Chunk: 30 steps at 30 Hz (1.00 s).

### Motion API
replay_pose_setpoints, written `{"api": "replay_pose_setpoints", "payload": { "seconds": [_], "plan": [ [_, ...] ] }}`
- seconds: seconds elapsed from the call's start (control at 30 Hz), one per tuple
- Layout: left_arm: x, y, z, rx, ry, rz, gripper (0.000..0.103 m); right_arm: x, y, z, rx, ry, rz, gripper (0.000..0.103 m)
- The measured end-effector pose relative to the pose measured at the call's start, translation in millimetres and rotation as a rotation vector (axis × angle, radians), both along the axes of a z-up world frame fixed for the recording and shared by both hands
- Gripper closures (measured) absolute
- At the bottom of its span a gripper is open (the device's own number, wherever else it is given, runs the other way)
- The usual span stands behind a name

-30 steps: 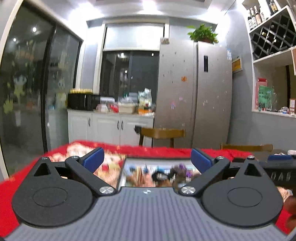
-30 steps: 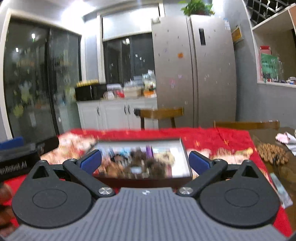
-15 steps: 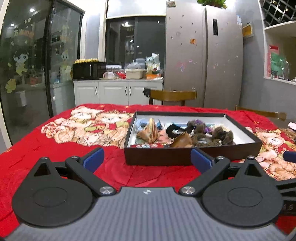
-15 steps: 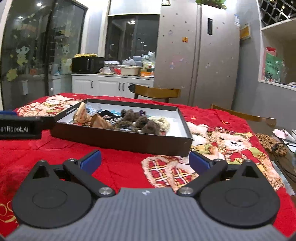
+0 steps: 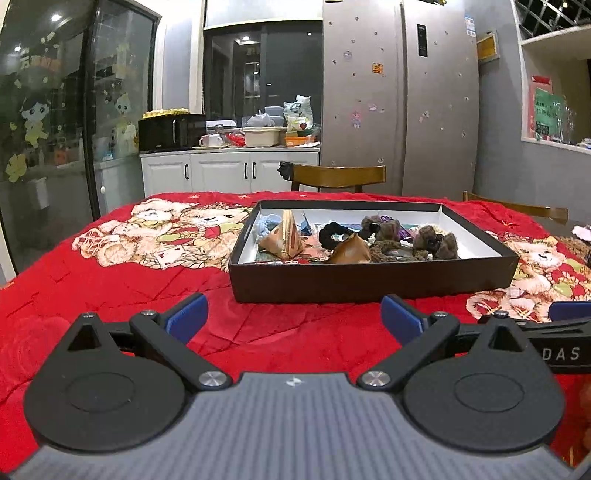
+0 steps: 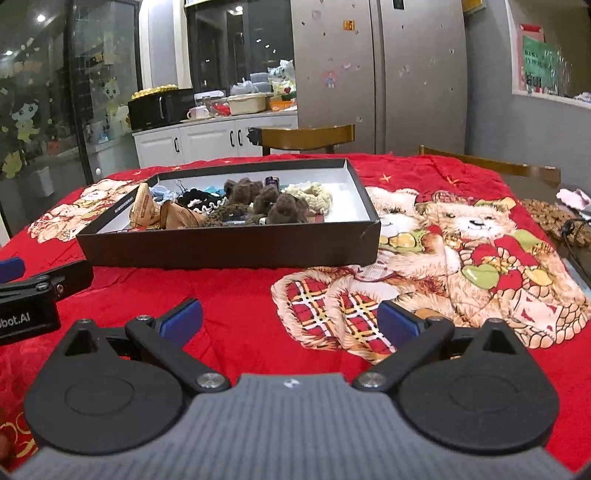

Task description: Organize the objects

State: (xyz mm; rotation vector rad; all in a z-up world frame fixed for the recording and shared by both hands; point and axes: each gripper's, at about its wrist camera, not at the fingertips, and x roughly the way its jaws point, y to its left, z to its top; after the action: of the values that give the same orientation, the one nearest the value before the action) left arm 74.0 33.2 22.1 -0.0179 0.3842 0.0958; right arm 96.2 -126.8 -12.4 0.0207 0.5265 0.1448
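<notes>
"DAS" on right tool (image 5: 561, 352) ("bot.AI" on left tool (image 6: 26, 317))

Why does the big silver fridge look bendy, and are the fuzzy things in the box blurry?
Left wrist view: the fisheye lens bows the tall silver fridge near the picture's edge; the fuzzy brown hair ties inside the dark shallow box look sharp. Right wrist view: same bending, box contents sharp, ceiling lights glare on the dark glass doors.

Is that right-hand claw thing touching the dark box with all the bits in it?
Apart. In the right wrist view, the open right gripper sits short of the dark box, with a strip of red tablecloth plainly showing between them.
</notes>
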Motion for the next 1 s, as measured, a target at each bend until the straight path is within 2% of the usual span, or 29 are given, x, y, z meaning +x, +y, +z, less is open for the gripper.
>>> {"api": "replay_pose_setpoints", "payload": {
  "seconds": [0.37, 1.0],
  "plan": [
    [5.9, 3.1, -2.7, -0.014, 0.047, 0.022, 0.002, -2.7, 5.0, 2.7, -0.037, -0.015, -0.001, 0.0],
    [7.4, 3.6, -3.8, -0.011, 0.054, 0.014, 0.001, -2.8, 6.0, 1.7, -0.045, -0.012, 0.002, 0.0]
  ]
}}
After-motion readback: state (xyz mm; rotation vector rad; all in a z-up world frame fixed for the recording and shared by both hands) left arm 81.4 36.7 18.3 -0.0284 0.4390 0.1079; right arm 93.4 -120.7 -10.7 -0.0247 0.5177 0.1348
